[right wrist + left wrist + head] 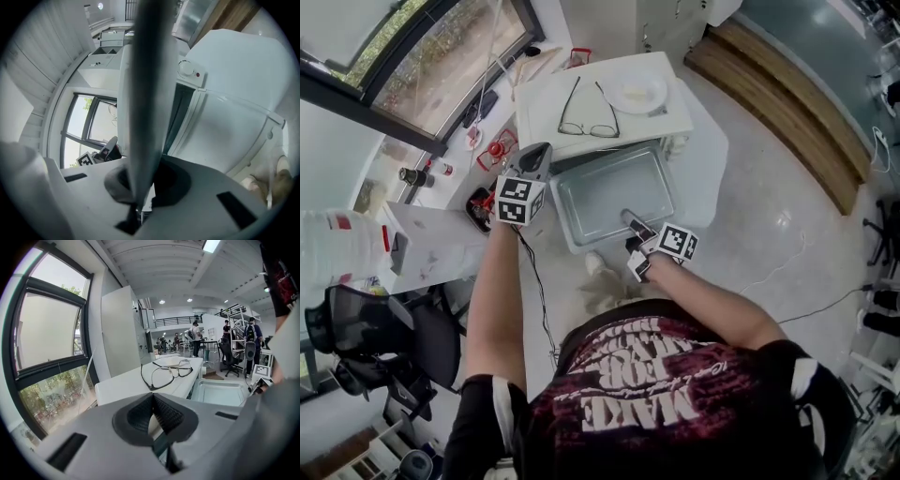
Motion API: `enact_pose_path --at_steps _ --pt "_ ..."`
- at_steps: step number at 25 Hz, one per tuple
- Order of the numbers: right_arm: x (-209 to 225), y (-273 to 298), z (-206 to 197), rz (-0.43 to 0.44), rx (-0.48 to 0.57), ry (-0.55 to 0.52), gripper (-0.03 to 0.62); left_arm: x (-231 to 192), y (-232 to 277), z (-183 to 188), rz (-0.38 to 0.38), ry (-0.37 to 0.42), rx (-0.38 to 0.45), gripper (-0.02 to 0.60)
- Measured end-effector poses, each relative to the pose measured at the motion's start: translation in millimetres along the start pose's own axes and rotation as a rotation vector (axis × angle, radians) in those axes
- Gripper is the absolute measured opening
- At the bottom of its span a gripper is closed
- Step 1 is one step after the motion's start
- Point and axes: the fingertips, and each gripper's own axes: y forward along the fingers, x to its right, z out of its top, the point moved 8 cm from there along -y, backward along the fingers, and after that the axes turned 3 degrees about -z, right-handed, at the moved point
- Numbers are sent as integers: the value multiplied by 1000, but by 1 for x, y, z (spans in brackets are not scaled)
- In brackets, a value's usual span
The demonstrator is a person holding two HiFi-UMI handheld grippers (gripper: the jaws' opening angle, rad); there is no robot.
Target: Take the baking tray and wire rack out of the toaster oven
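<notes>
The grey baking tray (614, 192) sticks out of the front of the white toaster oven (553, 112), level and empty. My right gripper (632, 220) is shut on the middle of the tray's near rim. In the right gripper view the tray (150, 93) runs edge-on between the jaws of my right gripper (140, 190). My left gripper (536, 156) hovers at the oven's left front corner, apart from the tray. In its own view my left gripper (152, 397) has its pads together with nothing between them, and the tray (220, 392) lies to its right. No wire rack shows.
A pair of glasses (586, 117) and a white plate (639, 92) lie on the oven's top. The oven's knob (187, 69) and white door (234, 136) show on the right. Cluttered desks (441, 234) and an office chair (375, 337) stand at the left. A window (441, 56) is beyond.
</notes>
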Motion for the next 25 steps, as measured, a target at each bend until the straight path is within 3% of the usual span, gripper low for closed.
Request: enact_pose_path --at_steps 9,19,22,25 --pt "-1 -39 -12 -30 -13 -37 12 2 1 -4 -20 46 -14 6" --pt "-2 -95 -16 -172 89 -52 12 1 -1 -6 -35 41 7 6" --pt "-3 -111 -14 -167 142 -30 12 0 -1 -3 -51 59 4 6" --pt "-1 -125 -12 -174 187 -17 12 -1 -8 0 -74 15 32 6"
